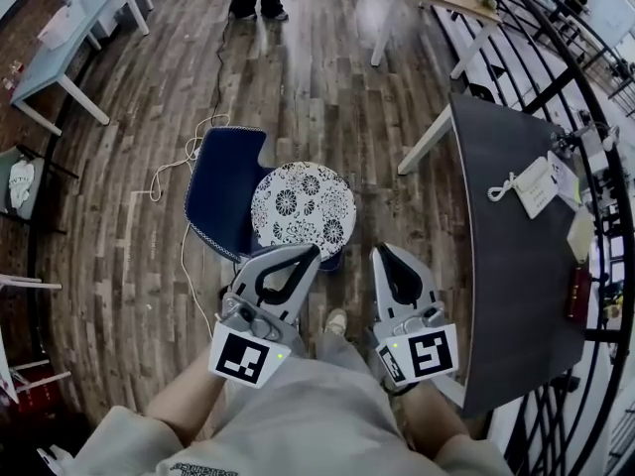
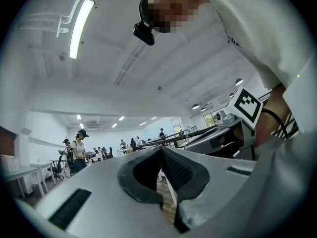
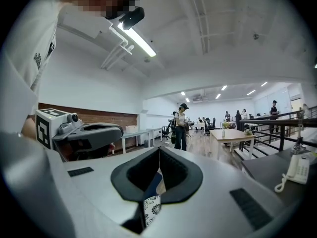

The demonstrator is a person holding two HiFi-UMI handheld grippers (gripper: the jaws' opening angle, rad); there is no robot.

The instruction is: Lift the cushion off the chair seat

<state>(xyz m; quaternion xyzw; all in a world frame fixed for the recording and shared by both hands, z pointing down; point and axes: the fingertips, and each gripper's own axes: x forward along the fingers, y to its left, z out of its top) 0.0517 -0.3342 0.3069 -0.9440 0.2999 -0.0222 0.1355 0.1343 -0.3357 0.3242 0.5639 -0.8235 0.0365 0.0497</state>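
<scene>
Seen from above by the head camera, a person stood over a wooden floor (image 1: 298, 87) holding one gripper in each hand, two in all. Ahead of them was one chair (image 1: 220, 181) with a dark blue seat. One round cushion (image 1: 303, 206), white with a dark floral print, lay on that seat, not yet lifted.

The left gripper (image 1: 315, 251) was held with its tip near the cushion's near edge. Its jaws were closed tip to tip, and only floor showed through the slit behind them. The right gripper (image 1: 380, 251) was beside it, just off the cushion's right side. Its jaws were closed as well, with nothing held. Its own camera showed a strip of patterned cushion and blue chair through the slit, lying beyond the jaws rather than between them.

The step in hand looked like the approach: both grippers were brought up to the chair and neither gripped anything. The next move would probably call for opening at least one pair of jaws, lowering them to the cushion's rim, and closing on the soft edge before raising it clear of the seat.

One dark bench (image 1: 506, 226) stood to the right, and one white cable (image 1: 169, 177) trailed across the floor left of the chair.
</scene>
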